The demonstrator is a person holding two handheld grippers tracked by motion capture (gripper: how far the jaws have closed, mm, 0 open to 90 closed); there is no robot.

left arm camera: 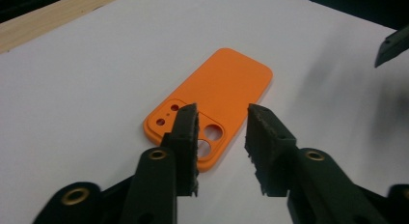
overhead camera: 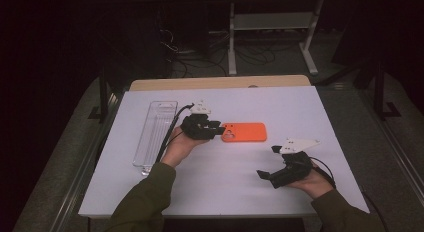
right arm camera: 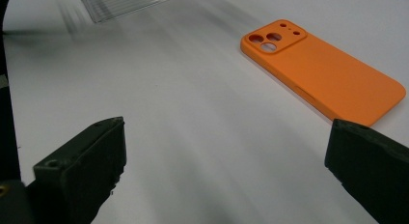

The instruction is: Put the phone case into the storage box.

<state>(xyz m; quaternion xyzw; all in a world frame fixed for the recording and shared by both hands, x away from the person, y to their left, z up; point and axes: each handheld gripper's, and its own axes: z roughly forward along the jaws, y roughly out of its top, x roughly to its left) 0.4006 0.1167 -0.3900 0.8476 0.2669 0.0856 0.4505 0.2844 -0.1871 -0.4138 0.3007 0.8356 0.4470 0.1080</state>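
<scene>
Counter (overhead camera: pixel 210 192) comes first: a white-topped surface with a wooden strip along its far edge. Near its left edge lies a long clear plastic tray with a ribbed floor (overhead camera: pixel 155 134), lengthwise and empty as far as the high view shows. Toward the middle rests the flat orange silicone phone case (overhead camera: pixel 245 132), back up, its camera-cutout end turned toward the tray.

The left claw (overhead camera: pixel 218 130) sits at that cutout end. In the left gripper view its jaws stand partly apart, with a gap between them; one jaw overlaps the camera corner of the case, the other sits beside its long edge, and neither pad visibly presses on it. The right claw (overhead camera: pixel 267 162) waits near the counter's front right corner, well apart from the case, jaws spread wide on nothing.

By my reading the work has barely begun: the grasp is being set up, nothing is lifted, and taking hold of the case remains.
</scene>
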